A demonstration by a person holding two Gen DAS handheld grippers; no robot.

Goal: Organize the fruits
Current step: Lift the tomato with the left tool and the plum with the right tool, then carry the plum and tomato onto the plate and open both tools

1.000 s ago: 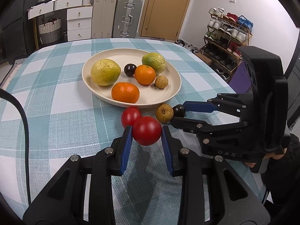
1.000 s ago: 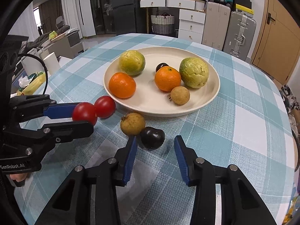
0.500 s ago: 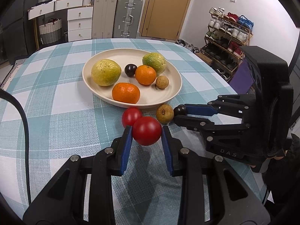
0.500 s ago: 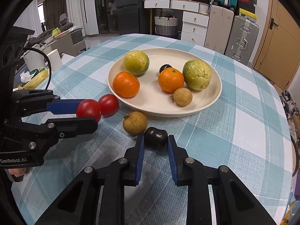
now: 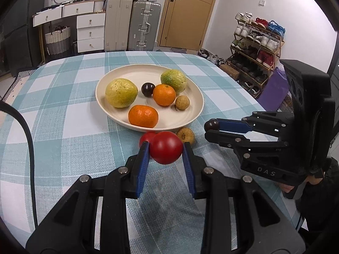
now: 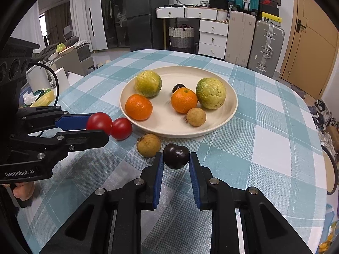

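Fruits: most lie in a cream plate (image 5: 197, 114) on a table with a teal-and-white check cloth (image 5: 63, 110). In the plate, left wrist view: a yellow-green guava (image 5: 121, 93) at 9 o'clock, a second greener guava (image 5: 173, 80) at 1 o'clock, a dark plum (image 5: 147, 89) near centre between them, an orange (image 5: 164, 94) just right of centre touching the greener guava, a second orange (image 5: 143, 116) at 6 o'clock near the rim, and a small tan longan (image 5: 182, 102) at 3 o'clock.

Off the plate, just beside its near rim: a red tomato (image 5: 146, 137) on the cloth, and a brownish round fruit (image 5: 185, 135) on the cloth to its right.

Left gripper (image 5: 165, 151): jaws clamped on a second red tomato (image 5: 166, 150), blue pads pressing both sides. In the right wrist view this tomato (image 6: 99, 123) touches, or nearly touches, the one on the cloth (image 6: 121, 128); I cannot tell which.

Right gripper (image 6: 175, 158): jaws closed on a dark plum-like fruit (image 6: 176, 156), pads against both sides, at 5 o'clock of the plate, just right of the brownish fruit (image 6: 148, 145). Whether it is clear of the cloth I cannot tell.

A person's fingers (image 6: 23, 190) show under the left gripper's handle.
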